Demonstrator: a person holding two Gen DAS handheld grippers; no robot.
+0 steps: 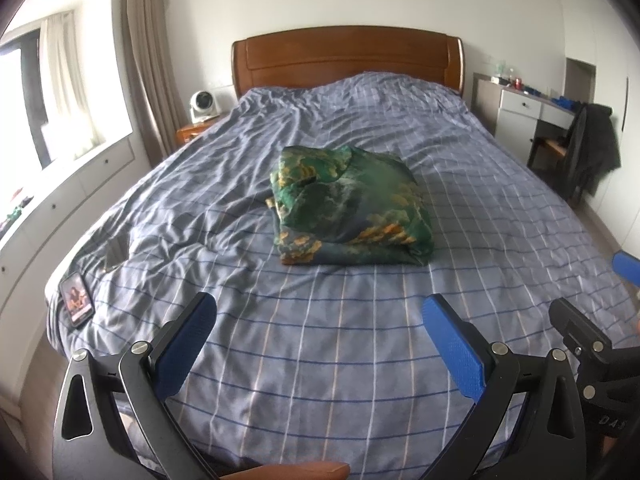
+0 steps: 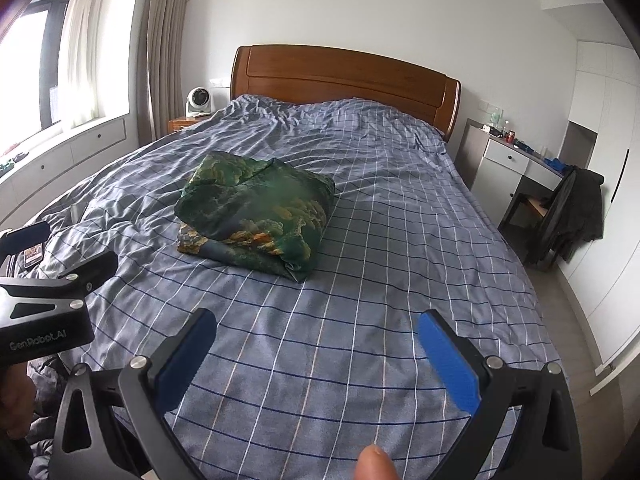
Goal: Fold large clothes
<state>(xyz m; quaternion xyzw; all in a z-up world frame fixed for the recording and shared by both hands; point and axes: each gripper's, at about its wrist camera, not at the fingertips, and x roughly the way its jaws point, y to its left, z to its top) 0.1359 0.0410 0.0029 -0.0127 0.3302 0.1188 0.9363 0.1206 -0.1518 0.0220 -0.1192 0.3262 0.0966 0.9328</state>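
Both tongs are spread wide and hold nothing. Left tongs [image 1: 318,322] hang above the foot of the bed, blue pads apart, with bare checked cover between them; right tongs [image 2: 316,338] are spread the same way, also over the foot end, and their dark frame shows at 3 o'clock in the left wrist view. A fingertip [image 2: 374,462] pokes in at 6 o'clock of the right wrist view.

Largest is the bed [image 1: 360,360], filling most of both views under a rumpled blue-grey checked cover, with a brown wooden headboard [image 1: 348,54] at 12 o'clock. Beige curtains [image 1: 140,64] hang at 10 o'clock beside the window. A white surface with drawers [image 1: 524,108] stands at 2 o'clock, small items on top too small to make out, and a dark jacket [image 1: 592,148] is draped over the chair just beside it.

The folded green garment [image 1: 352,208], printed with gold and orange patches, lies as a thick bundle near the middle of the bed, well apart from both tongs; in the right wrist view it sits toward 10 o'clock [image 2: 256,212].

A white round fan [image 1: 204,106] stands on the nightstand at 11 o'clock, next to the headboard. Smallest, a phone [image 1: 76,300] lies screen-up on the cover's edge at 8 o'clock.
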